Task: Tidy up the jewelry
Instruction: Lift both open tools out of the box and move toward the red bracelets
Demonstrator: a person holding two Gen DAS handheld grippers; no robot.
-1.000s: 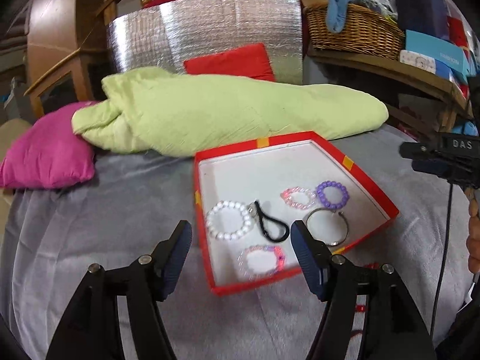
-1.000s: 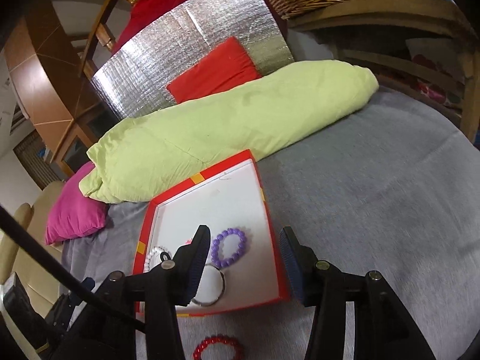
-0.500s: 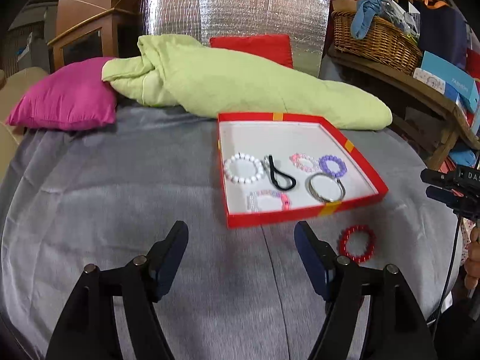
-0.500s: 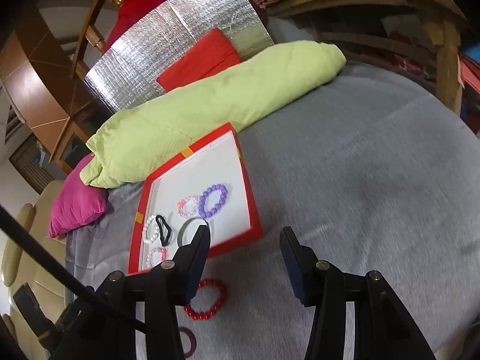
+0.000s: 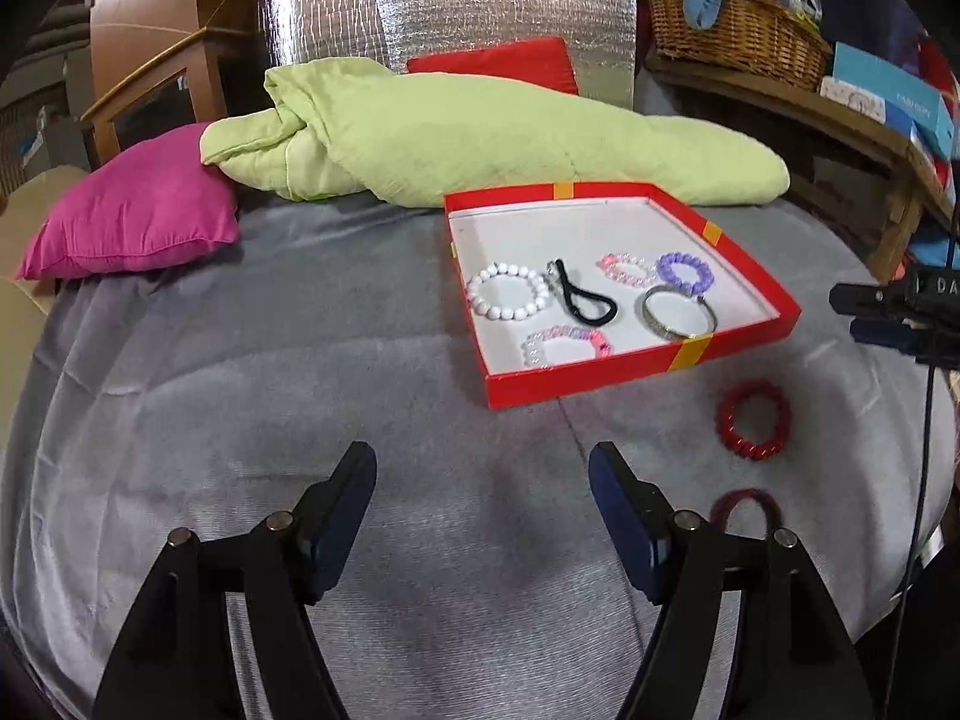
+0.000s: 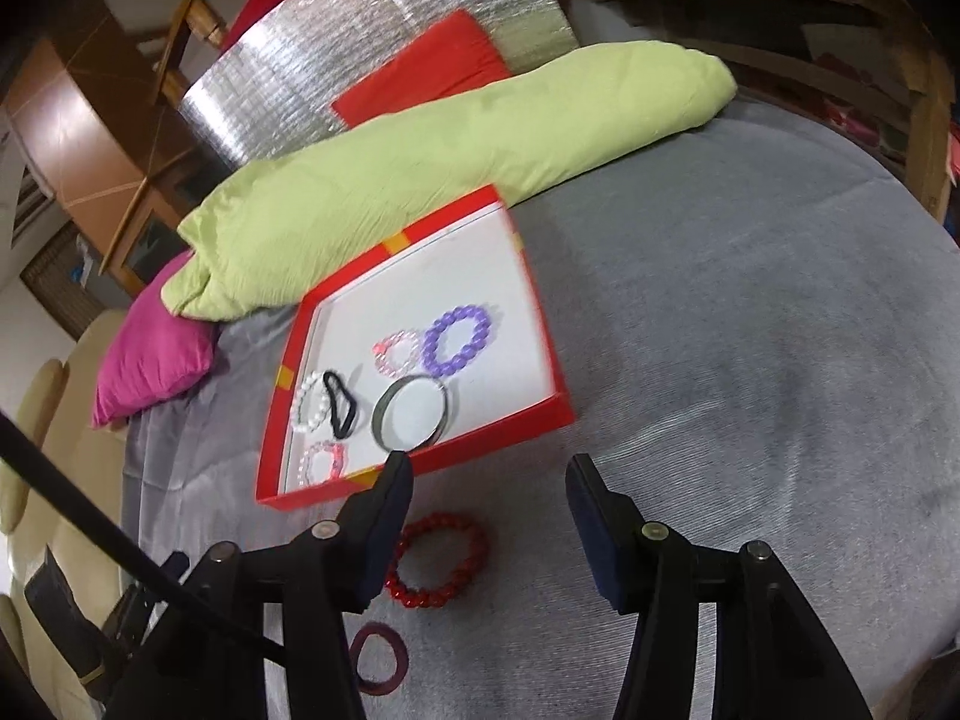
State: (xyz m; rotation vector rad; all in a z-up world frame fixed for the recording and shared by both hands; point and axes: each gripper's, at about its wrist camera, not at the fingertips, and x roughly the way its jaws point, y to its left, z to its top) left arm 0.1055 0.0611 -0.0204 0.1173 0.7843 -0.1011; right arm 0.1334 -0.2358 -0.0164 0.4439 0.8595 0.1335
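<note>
Left wrist view: the left gripper (image 5: pixel 483 480) hangs over the grey bedspread (image 5: pixel 240 408), its fingers (image 5: pixel 345 504) wide apart and holding nothing. Beyond it lies a shallow red box (image 5: pixel 636 369) with a white floor, holding a white bead bracelet (image 5: pixel 509 291), a black hair tie (image 5: pixel 585 300), a pink bracelet (image 5: pixel 627 270), a purple bead bracelet (image 5: pixel 685 272), a metal bangle (image 5: pixel 679 312) and a pale pink-and-lilac bracelet (image 5: pixel 567 345). Outside the box, near its right corner, a red bead bracelet (image 5: pixel 753 420) rests on the bedspread; a maroon band (image 5: pixel 744 501) lies nearer, partly behind the right finger. A green quilt (image 5: pixel 480 132) and magenta pillow (image 5: pixel 132 210) sit at the far side. The right gripper (image 5: pixel 894 315) shows at the right edge.

Right wrist view: the right gripper (image 6: pixel 489 486) is also spread apart and empty, above the bedspread (image 6: pixel 750 330) just near of the red box (image 6: pixel 414 462). The red bead bracelet (image 6: pixel 438 561) lies beside its left finger, the maroon band (image 6: pixel 379 657) nearer still, and the bangle (image 6: pixel 411 414) stays inside the box's near wall.
</note>
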